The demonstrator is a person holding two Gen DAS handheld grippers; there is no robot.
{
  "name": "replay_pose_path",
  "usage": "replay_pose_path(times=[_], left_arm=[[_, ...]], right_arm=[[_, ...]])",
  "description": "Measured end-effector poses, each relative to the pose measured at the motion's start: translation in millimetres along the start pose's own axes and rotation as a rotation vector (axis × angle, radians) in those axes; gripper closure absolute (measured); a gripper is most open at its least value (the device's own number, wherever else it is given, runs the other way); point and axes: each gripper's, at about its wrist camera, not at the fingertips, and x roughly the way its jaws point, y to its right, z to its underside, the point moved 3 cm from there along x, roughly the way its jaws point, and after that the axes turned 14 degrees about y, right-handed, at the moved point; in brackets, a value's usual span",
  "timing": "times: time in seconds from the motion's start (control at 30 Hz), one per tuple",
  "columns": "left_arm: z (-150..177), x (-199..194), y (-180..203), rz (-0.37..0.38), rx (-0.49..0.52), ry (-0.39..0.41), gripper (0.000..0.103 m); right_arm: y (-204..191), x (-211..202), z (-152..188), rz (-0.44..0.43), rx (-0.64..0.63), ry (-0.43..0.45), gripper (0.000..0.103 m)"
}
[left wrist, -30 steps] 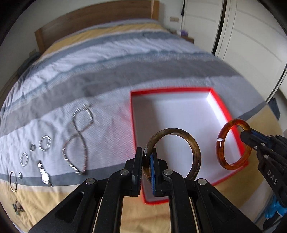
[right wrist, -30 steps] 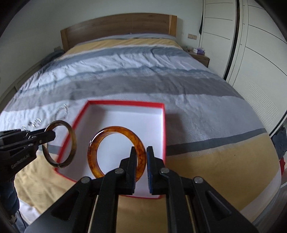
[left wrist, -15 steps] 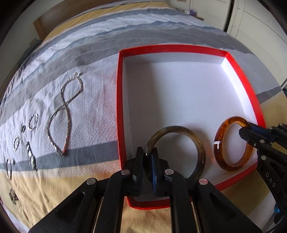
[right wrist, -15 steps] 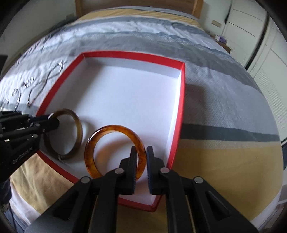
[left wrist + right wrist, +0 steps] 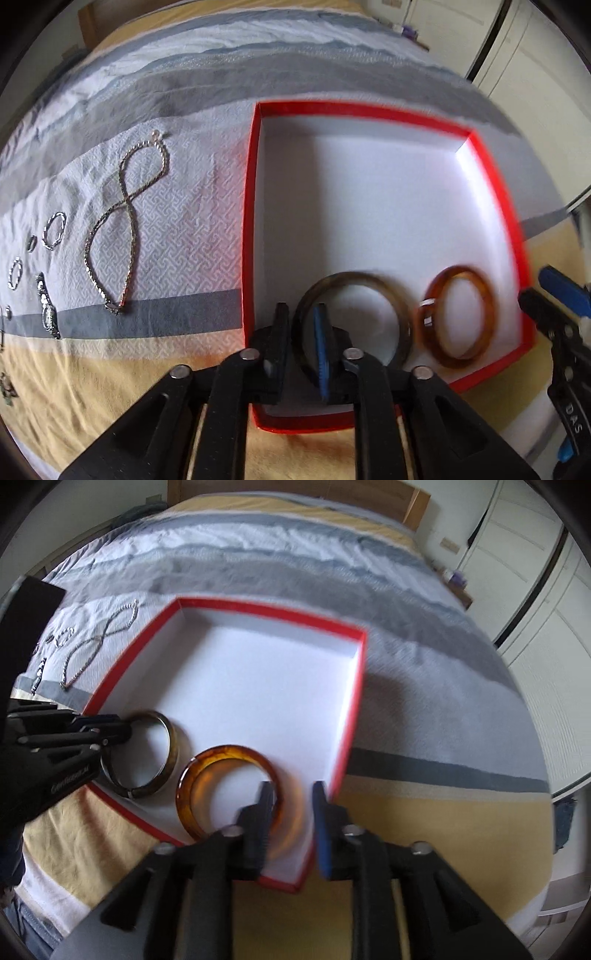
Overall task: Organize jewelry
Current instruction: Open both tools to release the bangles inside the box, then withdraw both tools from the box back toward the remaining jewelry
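Note:
A red box with a white floor point(image 5: 251, 206) point(image 5: 258, 607) lies on the bed. A dark brown bangle point(image 5: 354, 278) point(image 5: 173, 746) rests in its near left corner. Its rim stands between the fingers of my left gripper point(image 5: 301, 328) point(image 5: 125, 727), whose jaws are opening with the pads clear of it. An amber bangle point(image 5: 458, 269) point(image 5: 221, 751) lies beside it, blurred. Its near rim sits in the gap of my right gripper point(image 5: 293, 803) point(image 5: 535, 286), whose jaws are also opening and no longer press on it.
On the striped bedspread left of the box lie a silver necklace point(image 5: 125, 221) point(image 5: 99, 638), small rings point(image 5: 53, 230) and a watch point(image 5: 48, 314). A wooden headboard point(image 5: 295, 491) is at the far end. White wardrobe doors point(image 5: 535, 590) stand on the right.
Both grippers have come down into the box's near end and spread their jaws. The two bangles, gripped before, now rest loose on the box floor.

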Motion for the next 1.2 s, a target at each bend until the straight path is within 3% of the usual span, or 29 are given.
replay_pose_path(times=[0.03, 0.1, 0.27, 0.43, 0.57, 0.7, 0.83, 0.93, 1.1, 1.2], left_arm=[[-3, -7, 1, 0.013, -0.003, 0.014, 0.081], [-11, -29, 3, 0.010, 0.016, 0.067, 0.066], [-34, -107, 4, 0.033, 0.049, 0.242, 0.065], [-46, -208, 0, -0.005, 0.159, 0.429, 0.065], [-47, -277, -36, -0.087, 0.195, 0.487, 0.065], [-40, -349, -86, -0.188, 0.199, 0.580, 0.054], [-27, -414, -151, -0.273, 0.116, 0.668, 0.048], [-14, -453, -183, -0.290, 0.057, 0.724, 0.037], [10, -487, -231, -0.343, -0.007, 0.744, 0.023], [25, -488, -258, -0.385, -0.052, 0.720, 0.020]], right_arm=[[3, -12, -2, 0.016, 0.003, 0.018, 0.074], [11, -37, -5, 0.030, 0.025, 0.049, 0.074], [21, -103, -21, 0.056, 0.066, 0.141, 0.074], [15, -181, -44, 0.047, 0.110, 0.277, 0.074], [-7, -235, -58, 0.019, 0.109, 0.368, 0.074], [-36, -276, -66, -0.011, 0.095, 0.441, 0.074], [-65, -310, -72, -0.054, 0.094, 0.507, 0.074], [-84, -324, -77, -0.088, 0.094, 0.537, 0.074], [-113, -331, -81, -0.139, 0.093, 0.555, 0.074], [-130, -325, -85, -0.170, 0.084, 0.548, 0.074]])
